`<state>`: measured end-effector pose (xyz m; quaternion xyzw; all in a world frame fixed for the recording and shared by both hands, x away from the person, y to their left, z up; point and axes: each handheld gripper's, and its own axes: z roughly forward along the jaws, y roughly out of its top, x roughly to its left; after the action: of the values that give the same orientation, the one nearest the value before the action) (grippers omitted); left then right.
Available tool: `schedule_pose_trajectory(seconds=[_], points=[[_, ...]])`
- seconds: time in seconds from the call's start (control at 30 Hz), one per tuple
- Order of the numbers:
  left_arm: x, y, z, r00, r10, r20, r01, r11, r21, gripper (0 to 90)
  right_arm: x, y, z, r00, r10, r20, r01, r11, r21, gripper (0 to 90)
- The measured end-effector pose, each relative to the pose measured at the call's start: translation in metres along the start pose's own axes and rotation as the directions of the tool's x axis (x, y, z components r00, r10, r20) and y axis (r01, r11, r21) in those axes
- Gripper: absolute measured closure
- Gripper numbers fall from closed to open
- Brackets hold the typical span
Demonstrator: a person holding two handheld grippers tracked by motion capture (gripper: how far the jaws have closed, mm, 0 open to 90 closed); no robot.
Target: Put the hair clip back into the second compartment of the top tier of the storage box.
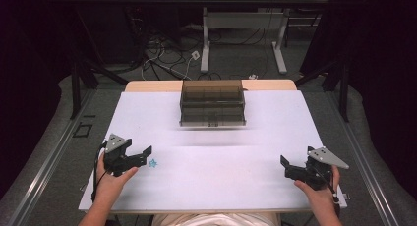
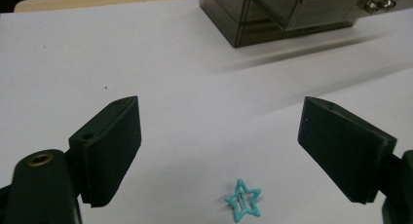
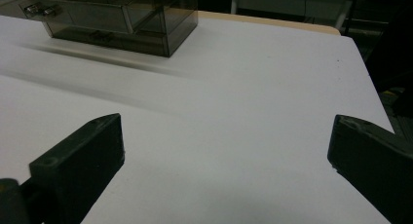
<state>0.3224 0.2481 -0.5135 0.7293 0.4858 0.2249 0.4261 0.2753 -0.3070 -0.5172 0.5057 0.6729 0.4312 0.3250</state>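
The left gripper [image 1: 147, 155] sits low over the white table [image 1: 221, 172] with its jaws spread wide and nothing pinched between them. A small teal star clip [image 2: 243, 200] lies flat on the table just ahead of this gripper, between the lines of its two jaws and nearer the right one, touching neither pad. In the high view the star [image 1: 153, 163] lies just off the jaw tips, on the side toward the table's middle. Farther ahead of the left gripper, and off to its right, stands a smoky clear drawer box [image 2: 272, 14], its upper drawer pulled partly out with two small metal knobs showing. The right gripper [image 1: 285, 166] is well apart from the star, across the table, its jaws also wide and holding nothing; bare table lies between its pads. From the right gripper the drawer box [image 3: 122, 19] stands ahead and to its left. A hand grips each gripper from behind.
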Motion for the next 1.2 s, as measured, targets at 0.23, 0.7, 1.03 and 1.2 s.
schedule_pose_trajectory(seconds=[0.23,0.7,1.03,1.2], points=[[-0.002,-0.001,0.006,1.0,0.007,-0.004,-0.007,0.999,0.044,16.2,0.001,-0.001,0.002,0.9999,0.015,-0.009,-0.015,1.0,-0.003,0.0],[-0.007,-0.003,0.012,0.9999,0.003,-0.013,-0.002,0.9971,0.076,22.4,-0.001,-0.001,0.002,0.9999,0.01,-0.009,-0.01,1.0,0.009,0.0],[-0.009,-0.004,0.014,0.9999,-0.008,-0.014,0.009,0.9968,0.079,27.5,-0.001,-0.002,0.003,0.9999,0.007,-0.014,-0.007,1.0,0.005,0.0],[-0.009,-0.004,0.017,0.9998,-0.015,-0.014,0.017,0.9952,0.097,29.5,-0.001,-0.002,0.003,0.9999,0.008,-0.014,-0.008,1.0,0.006,0.0]])
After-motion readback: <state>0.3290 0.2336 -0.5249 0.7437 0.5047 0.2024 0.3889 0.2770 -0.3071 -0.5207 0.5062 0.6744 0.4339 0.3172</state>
